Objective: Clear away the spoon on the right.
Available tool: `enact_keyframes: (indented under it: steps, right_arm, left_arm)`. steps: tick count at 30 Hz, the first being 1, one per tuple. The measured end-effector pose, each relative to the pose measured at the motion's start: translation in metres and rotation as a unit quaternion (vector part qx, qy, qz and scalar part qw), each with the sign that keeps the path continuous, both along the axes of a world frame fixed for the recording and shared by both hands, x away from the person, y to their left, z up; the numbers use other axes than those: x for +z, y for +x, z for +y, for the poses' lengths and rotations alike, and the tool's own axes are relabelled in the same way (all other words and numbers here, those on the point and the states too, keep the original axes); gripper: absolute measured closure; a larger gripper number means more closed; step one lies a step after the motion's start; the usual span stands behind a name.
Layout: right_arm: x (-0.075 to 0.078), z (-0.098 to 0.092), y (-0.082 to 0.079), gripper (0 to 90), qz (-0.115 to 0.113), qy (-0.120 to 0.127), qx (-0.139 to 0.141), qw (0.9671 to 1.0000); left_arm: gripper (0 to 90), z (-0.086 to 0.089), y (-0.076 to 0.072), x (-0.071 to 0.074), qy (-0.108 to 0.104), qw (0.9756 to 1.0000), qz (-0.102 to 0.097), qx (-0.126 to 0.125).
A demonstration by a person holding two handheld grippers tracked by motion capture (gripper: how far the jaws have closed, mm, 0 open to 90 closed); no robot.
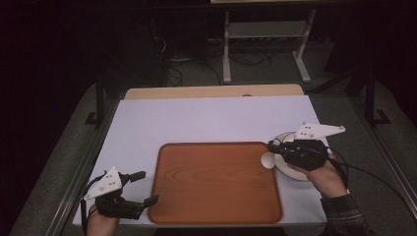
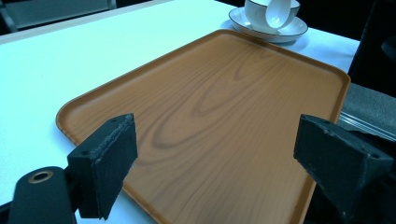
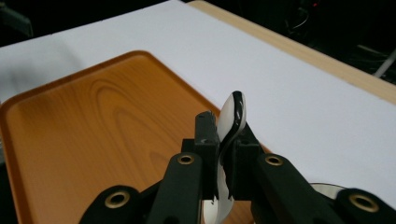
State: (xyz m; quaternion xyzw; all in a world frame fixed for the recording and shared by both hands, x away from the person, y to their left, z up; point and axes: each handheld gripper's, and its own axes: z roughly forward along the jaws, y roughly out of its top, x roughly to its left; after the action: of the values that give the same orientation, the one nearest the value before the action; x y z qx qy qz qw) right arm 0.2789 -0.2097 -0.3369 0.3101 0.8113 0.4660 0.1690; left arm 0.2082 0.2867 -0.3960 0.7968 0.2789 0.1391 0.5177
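Two grippers are all I am working with, and I place everything against the wooden tray (image 1: pixel 216 182) that lies in the middle of the desk (image 1: pixel 196 118). The desk wears a white sheet, with a strip of pale wood showing along its far edge beyond the tray. The tray itself is bare, its grain clear in the left gripper view.

Just off the tray's right edge, towards its far corner, I see a white saucer (image 2: pixel 268 29) with a dark rim line, and a white cup (image 2: pixel 259 11) standing on it. Nothing lies between the tray and that saucer. Beyond the desk, on the floor, stand the legs of a grey metal frame (image 1: pixel 265 44) and some loose cables.

My right gripper (image 1: pixel 275 146) sits over the saucer, pointing left towards the tray's right edge, with the hand (image 1: pixel 324 177) coming in from the near right. Its jaws are closed on a white spoon (image 3: pixel 232 119) with a dark edge; in the right gripper view the spoon stands on edge between the pads, its tip rising past them. From above, the spoon's bowl hangs right at the tray's right rim, beside the cup.

My left gripper (image 1: pixel 143 187) rests off the tray's near left corner, pointing right towards it. Its jaws stand wide apart with nothing between them, the tray stretching ahead.
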Motion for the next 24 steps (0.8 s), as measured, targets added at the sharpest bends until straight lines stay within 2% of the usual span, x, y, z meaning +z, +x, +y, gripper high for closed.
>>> enact_keyframes:
  steps: [10, 15, 21, 24]
  right_arm:
    - [-0.017, 0.02, 0.001, 83.6, 0.026, -0.028, 0.034, 0.9987]
    - [-0.028, 0.03, 0.001, 83.6, 0.044, -0.051, 0.05, 0.9965]
    - [-0.036, 0.038, -0.001, 83.6, 0.054, -0.07, 0.069, 0.9937]
    - [-0.036, 0.041, -0.001, 83.6, 0.055, -0.069, 0.073, 0.9934]
  left_arm:
    - [13.0, 0.0, 0.0, 0.0, 0.0, 1.0, 0.0, 0.0]
    - [13.0, 0.0, 0.0, 0.0, -0.001, 1.0, 0.0, 0.001]
    - [13.0, 0.0, 0.0, 0.0, 0.0, 1.0, 0.0, -0.001]
    - [13.0, 0.0, 0.0, 0.0, 0.001, 1.0, 0.0, -0.001]
